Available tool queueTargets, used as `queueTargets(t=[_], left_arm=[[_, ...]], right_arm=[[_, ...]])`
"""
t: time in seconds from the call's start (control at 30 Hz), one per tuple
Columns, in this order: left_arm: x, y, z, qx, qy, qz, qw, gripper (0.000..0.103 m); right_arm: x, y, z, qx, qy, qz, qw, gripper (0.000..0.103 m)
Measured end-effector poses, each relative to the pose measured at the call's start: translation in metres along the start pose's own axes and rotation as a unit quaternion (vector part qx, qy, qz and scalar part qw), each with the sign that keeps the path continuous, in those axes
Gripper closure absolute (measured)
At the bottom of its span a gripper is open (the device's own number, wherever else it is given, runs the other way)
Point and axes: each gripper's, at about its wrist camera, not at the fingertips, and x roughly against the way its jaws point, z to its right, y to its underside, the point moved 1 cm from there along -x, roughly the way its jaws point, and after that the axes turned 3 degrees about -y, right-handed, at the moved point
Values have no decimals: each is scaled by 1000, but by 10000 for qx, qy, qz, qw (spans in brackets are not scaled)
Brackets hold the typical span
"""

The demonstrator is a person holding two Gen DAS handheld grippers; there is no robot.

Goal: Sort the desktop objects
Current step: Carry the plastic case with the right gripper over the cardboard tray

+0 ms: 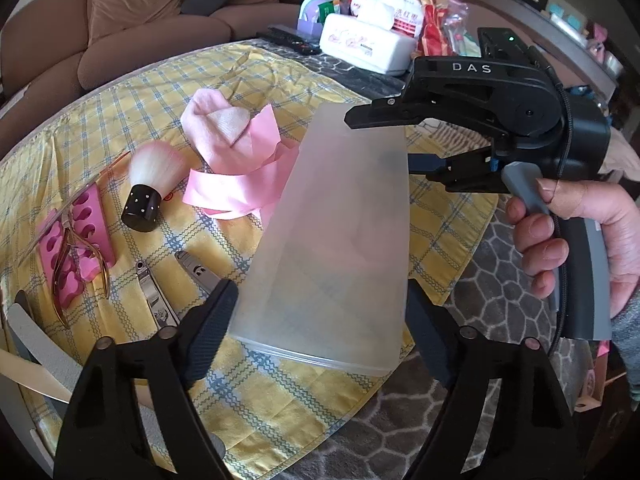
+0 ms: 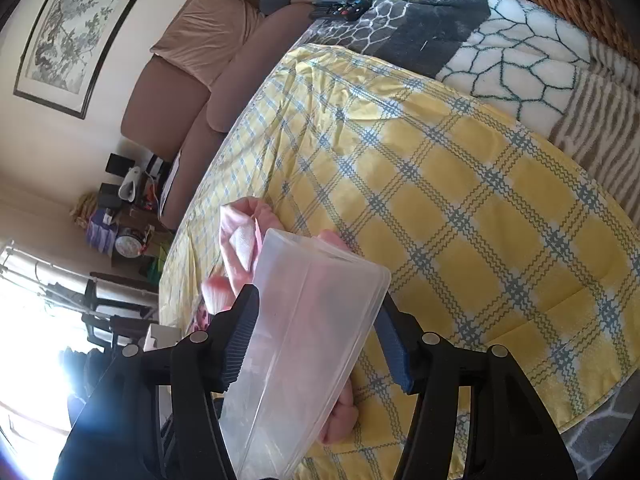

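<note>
A frosted translucent plastic box [image 1: 336,240] is held above the yellow checked cloth [image 1: 140,100]. My left gripper [image 1: 320,320] is shut on its near end. My right gripper [image 1: 396,140] comes in from the right and is shut on its far end; in the right wrist view my right gripper [image 2: 316,344] clamps the box [image 2: 304,340]. Left of the box lie a pink ribbon [image 1: 240,188], a pink cloth [image 1: 216,128], a powder brush [image 1: 152,184], pink toe separators [image 1: 76,240], cuticle nippers [image 1: 68,264], two nail clippers [image 1: 156,300] and nail files [image 1: 36,344].
A white tissue box [image 1: 368,44], remote controls [image 1: 292,40] and snack packets [image 1: 400,4] stand at the table's far side. A brown sofa [image 1: 120,20] is behind. A grey patterned blanket [image 1: 500,300] lies under the yellow cloth [image 2: 460,200].
</note>
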Motion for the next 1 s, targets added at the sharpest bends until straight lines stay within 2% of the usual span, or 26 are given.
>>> queueTargets(t=[0.27,0.47,0.73,1.0], left_arm=[[8,0,-2,75,218,96,9997,26],[38,2,-1,104,289,275,9991,27],[107,8,-15,110,217,613,9978,30],[185,38,-75,569,81,951,9938,30]], right_arm=[[2,0,-3,-78,-79,40,9999,48],[18,1,-24,57,-143,57,9999,49],[37,11,-104,628,-284,54,9976,54],[24,46,-202,1191,-575,-153,9911,57]])
